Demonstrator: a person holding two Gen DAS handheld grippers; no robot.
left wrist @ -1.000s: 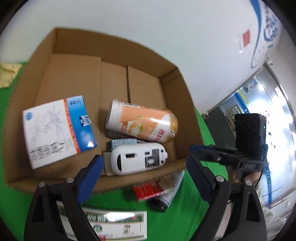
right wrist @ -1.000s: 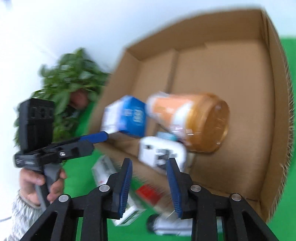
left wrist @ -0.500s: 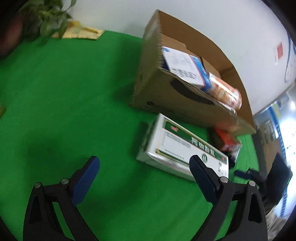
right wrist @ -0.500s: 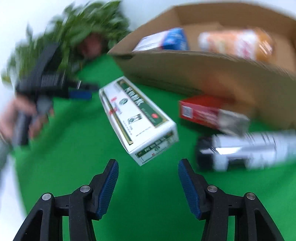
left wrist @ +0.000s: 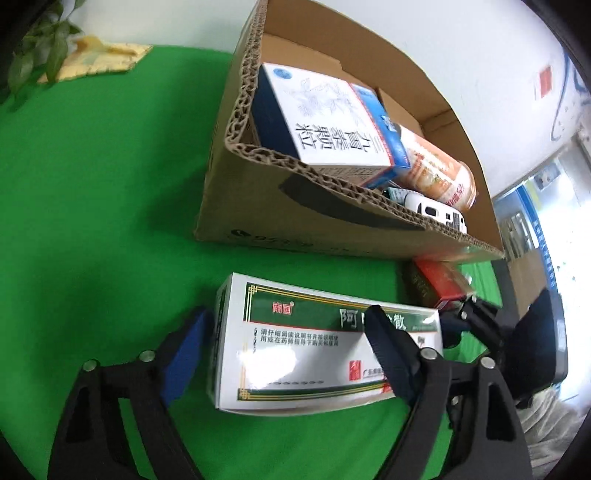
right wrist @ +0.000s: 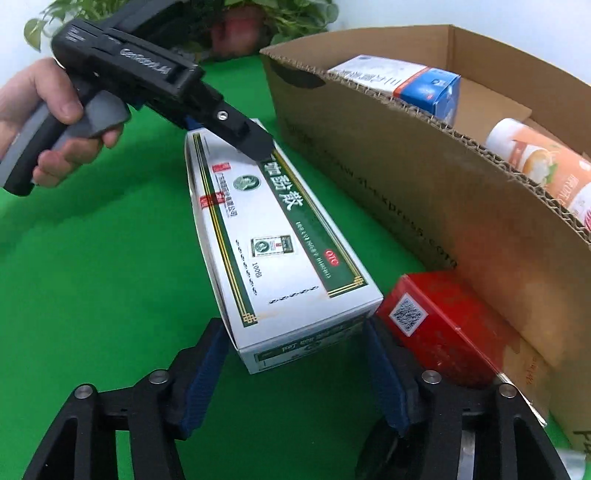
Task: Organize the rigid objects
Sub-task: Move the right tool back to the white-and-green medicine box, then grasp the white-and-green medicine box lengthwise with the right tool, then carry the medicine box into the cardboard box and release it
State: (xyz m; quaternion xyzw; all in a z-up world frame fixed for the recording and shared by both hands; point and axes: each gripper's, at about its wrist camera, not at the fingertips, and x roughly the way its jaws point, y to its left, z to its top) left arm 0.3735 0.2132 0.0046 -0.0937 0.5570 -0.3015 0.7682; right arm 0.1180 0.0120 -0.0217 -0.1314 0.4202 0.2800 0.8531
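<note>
While both grippers converge on it, the long white-and-green printed carton [left wrist: 317, 350] lies flat on the green-covered desk [left wrist: 92, 221], just in front of the brown corrugated cardboard box [left wrist: 332, 229]. Left gripper [left wrist: 284, 350]: jaws spread wide, one blue pad [left wrist: 184, 354] off the carton's short end, the other finger over its top face; contact not clear. Right gripper [right wrist: 295, 373]: jaws open, straddling the carton's opposite short end [right wrist: 306, 350]; pads beside the corners, whether touching cannot be told. From the right wrist view, the left gripper [right wrist: 258, 144] reaches over the carton's far end, held in a bare hand [right wrist: 44, 122].

Small red box [right wrist: 443, 332] sits on the desk, just beside the carton and against the cardboard box wall. Inside the cardboard box: white-and-blue printed packet [left wrist: 332, 122] leaning at the near-left corner, orange-and-white cylindrical bottle [left wrist: 432, 170] lying on its side, white plastic device [left wrist: 436, 214] low behind the front wall. Leafy green plant [right wrist: 258, 18] stands behind.
</note>
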